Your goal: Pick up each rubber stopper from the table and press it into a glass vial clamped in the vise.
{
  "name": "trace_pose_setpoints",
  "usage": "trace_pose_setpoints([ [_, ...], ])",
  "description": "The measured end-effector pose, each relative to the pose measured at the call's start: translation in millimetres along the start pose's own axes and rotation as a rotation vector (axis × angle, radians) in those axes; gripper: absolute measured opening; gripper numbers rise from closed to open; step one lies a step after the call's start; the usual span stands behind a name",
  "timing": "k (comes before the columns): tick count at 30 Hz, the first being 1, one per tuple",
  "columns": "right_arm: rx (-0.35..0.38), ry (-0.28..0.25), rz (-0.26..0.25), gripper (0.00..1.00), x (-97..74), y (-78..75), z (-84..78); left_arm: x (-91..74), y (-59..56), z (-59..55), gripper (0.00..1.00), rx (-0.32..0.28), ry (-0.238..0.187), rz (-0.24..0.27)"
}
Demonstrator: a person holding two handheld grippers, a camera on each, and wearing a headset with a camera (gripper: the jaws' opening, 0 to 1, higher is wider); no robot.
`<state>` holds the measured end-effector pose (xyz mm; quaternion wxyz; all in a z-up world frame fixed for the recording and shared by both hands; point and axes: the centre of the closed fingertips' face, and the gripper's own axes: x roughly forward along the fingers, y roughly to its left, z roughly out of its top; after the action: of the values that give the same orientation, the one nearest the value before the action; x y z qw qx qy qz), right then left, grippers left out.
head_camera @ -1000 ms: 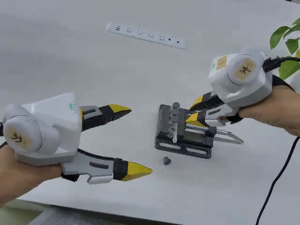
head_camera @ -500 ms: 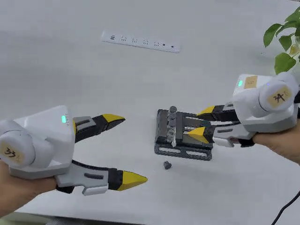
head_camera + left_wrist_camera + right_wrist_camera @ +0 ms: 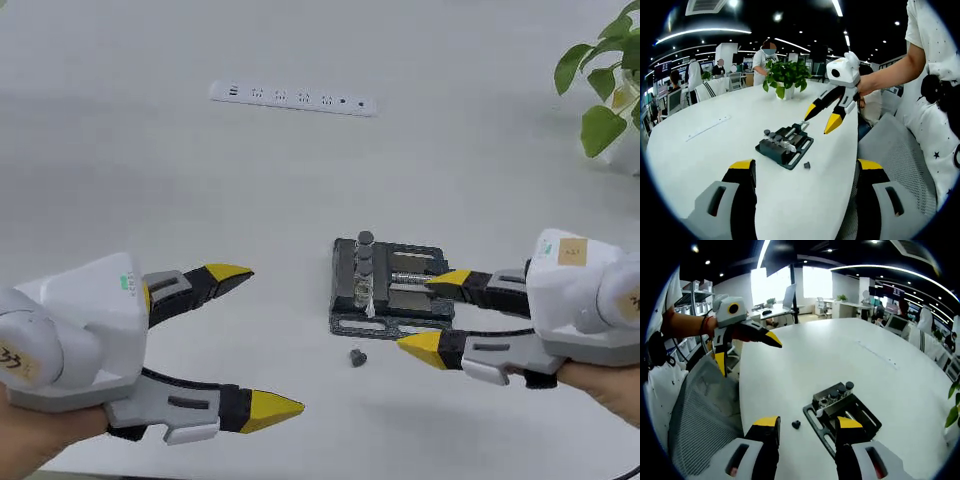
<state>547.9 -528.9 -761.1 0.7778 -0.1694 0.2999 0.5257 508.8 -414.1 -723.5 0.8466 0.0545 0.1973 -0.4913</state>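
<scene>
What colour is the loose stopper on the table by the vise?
The stopper is dark grey; head view shows it best.

Found right gripper held above the white table, jaws spread wide. Noted one loose rubber stopper on the table, seen between the yellow tips, just left of the black vise. Recorded a row of glass vials upright in the vise, with dark stoppers on the farther ones. Sighted left gripper far left, well apart from the vise, jaws apart.
</scene>
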Motion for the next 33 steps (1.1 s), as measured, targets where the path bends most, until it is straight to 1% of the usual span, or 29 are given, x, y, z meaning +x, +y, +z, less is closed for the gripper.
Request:
trace_pose_setpoints([
  [2, 0.033, -0.004, -0.017, 0.4, 1.7, 3.2, -5.9, -0.1, -0.8, -1.5, 0.81, 0.002, 0.007, -0.002],
  [4, 0.05, -0.008, -0.034, 0.39, 3.6, 6.0, -11.3, -0.3, -1.2, -2.5, 0.81, -0.002, 0.01, -0.003],
  [6, 0.088, -0.008, -0.052, 0.39, 6.7, 9.2, -16.0, -0.3, -1.4, -3.6, 0.81, -0.004, 0.013, -0.004],
  [7, 0.099, -0.009, -0.051, 0.38, 8.3, 10.9, -17.6, -0.3, -1.5, -3.8, 0.81, -0.005, 0.013, -0.004],
  [10, 0.122, -0.006, -0.072, 0.39, 14.5, 14.0, -22.9, -0.1, -2.0, -5.2, 0.81, -0.006, 0.016, -0.005],
  [11, 0.132, 0.002, -0.078, 0.39, 18.2, 15.0, -26.3, -0.1, -2.2, -5.5, 0.81, -0.008, 0.016, -0.006],
  [14, 0.161, 0.004, -0.096, 0.39, 25.7, 18.5, -29.8, 0.0, -2.9, -6.8, 0.81, -0.009, 0.02, -0.008],
  [15, 0.166, 0.018, -0.107, 0.39, 28.6, 20.5, -31.7, 0.0, -3.0, -7.0, 0.81, -0.011, 0.02, -0.008],
  [17, 0.178, 0.019, -0.118, 0.4, 33.0, 23.0, -32.5, 0.0, -3.4, -7.5, 0.81, -0.011, 0.021, -0.009],
  [18, 0.188, 0.028, -0.12, 0.4, 37.1, 25.2, -34.6, 0.0, -3.4, -7.8, 0.81, -0.012, 0.022, -0.009],
  [22, 0.212, 0.051, -0.16, 0.37, 50.0, 23.6, -42.4, -0.1, -3.8, -8.0, 0.81, -0.014, 0.02, -0.009],
  [24, 0.213, 0.05, -0.173, 0.35, 56.0, 25.5, -41.2, 0.1, -4.1, -7.9, 0.81, -0.017, 0.018, -0.009],
  [26, 0.212, 0.074, -0.197, 0.33, 62.7, 24.1, -45.0, 0.3, -4.5, -8.3, 0.81, -0.017, 0.019, -0.009],
  [28, 0.224, 0.072, -0.215, 0.3, 67.8, 22.5, -45.1, 0.7, -5.2, -8.6, 0.81, -0.019, 0.019, -0.012],
  [30, 0.235, 0.078, -0.224, 0.26, 71.8, 22.4, -46.5, 0.9, -5.5, -8.9, 0.8, -0.02, 0.02, -0.013],
  [33, 0.229, 0.092, -0.235, 0.23, 80.7, 22.0, -50.3, 0.9, -5.6, -9.0, 0.8, -0.019, 0.02, -0.014],
])
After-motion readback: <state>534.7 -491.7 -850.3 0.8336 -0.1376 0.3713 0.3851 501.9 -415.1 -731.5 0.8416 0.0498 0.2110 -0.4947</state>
